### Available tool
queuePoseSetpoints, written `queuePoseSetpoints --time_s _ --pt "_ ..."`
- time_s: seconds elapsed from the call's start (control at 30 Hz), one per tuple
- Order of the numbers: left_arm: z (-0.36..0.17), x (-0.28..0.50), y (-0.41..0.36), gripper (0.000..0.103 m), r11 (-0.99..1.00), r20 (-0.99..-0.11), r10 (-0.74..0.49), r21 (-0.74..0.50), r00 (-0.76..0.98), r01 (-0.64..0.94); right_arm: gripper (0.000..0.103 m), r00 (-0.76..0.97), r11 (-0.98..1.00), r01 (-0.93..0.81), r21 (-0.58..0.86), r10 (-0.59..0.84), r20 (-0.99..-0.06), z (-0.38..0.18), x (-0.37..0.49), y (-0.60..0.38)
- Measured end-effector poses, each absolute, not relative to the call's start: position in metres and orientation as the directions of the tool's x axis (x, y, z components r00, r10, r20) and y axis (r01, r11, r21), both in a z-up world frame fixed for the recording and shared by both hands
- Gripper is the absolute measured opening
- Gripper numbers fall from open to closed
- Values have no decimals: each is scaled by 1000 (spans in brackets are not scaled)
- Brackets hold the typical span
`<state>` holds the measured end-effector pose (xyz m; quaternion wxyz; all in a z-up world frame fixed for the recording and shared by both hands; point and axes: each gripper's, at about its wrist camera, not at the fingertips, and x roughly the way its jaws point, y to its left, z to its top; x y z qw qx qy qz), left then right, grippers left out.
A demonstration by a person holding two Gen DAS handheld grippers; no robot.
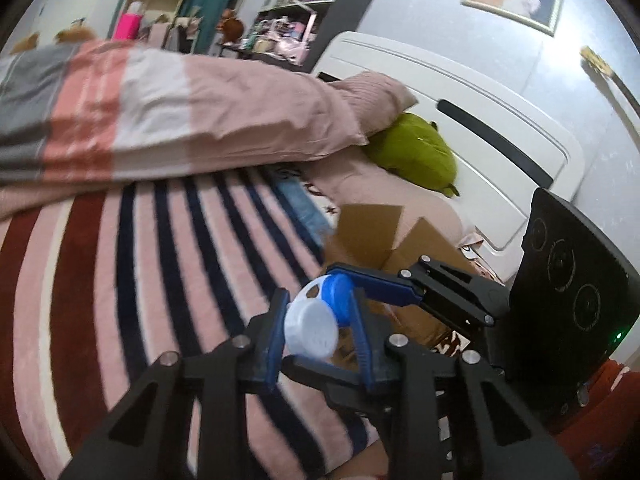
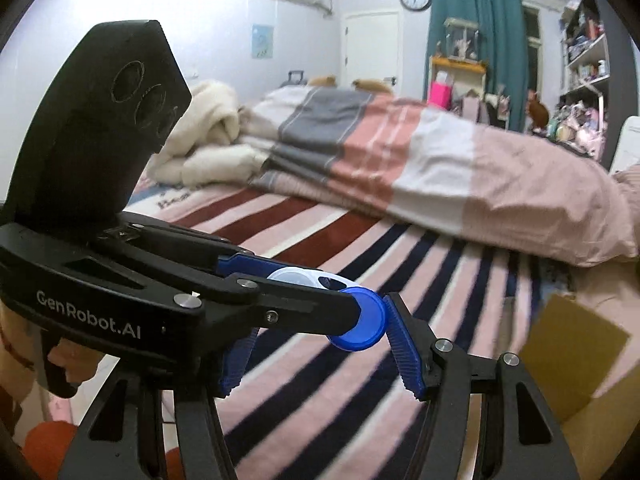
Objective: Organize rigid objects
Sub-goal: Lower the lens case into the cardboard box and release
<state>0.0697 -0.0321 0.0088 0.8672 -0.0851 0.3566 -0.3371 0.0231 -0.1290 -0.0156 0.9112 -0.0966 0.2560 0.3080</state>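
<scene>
A small blue-and-white plastic container [image 1: 316, 326] hangs above the striped bed with both grippers on it. In the left wrist view my left gripper [image 1: 318, 300] is shut on it, one blue pad against the white round cap and the other against the blue part. My right gripper [image 1: 310, 316] comes in from the right and clamps the same container from above and below. In the right wrist view the container's blue disc [image 2: 360, 324] rests against the right fingertip of my right gripper [image 2: 336, 304]. The left gripper [image 2: 304, 280] crosses in front and hides the other fingertip.
An open cardboard box [image 1: 384, 236] [image 2: 572, 344] stands on the bed just beyond the grippers. A folded pink and grey duvet [image 1: 160, 120] lies across the striped blanket [image 1: 160, 280]. A green plush [image 1: 420, 156] leans by the white headboard [image 1: 500, 152].
</scene>
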Motion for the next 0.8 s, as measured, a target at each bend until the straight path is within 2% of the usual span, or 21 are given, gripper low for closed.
queuePoseSetpoints --time_s 0.23,0.6,0.67,0.7,0.73,0.8 --pt "27 77 -113 27 734 -601 -645 -316 471 601 58 738 844 -537 -3 468 -486 0 17 -199" --pt "16 103 -203 29 689 -677 -636 -283 370 667 58 757 912 -408 33 358 -546 -7 31 -285" --pt "13 106 -210 49 704 -696 -611 -261 377 660 59 754 919 -393 27 339 -563 -10 34 -291" --pt "13 107 -212 67 713 -696 -602 -248 391 656 62 753 925 -379 13 317 -577 -12 37 -293" --pt "13 106 -212 78 721 -695 -594 -235 406 652 72 753 930 -367 4 300 -585 -13 37 -297" --pt "14 105 -212 80 733 -693 -577 -206 432 649 77 750 933 -359 4 291 -593 -14 38 -301"
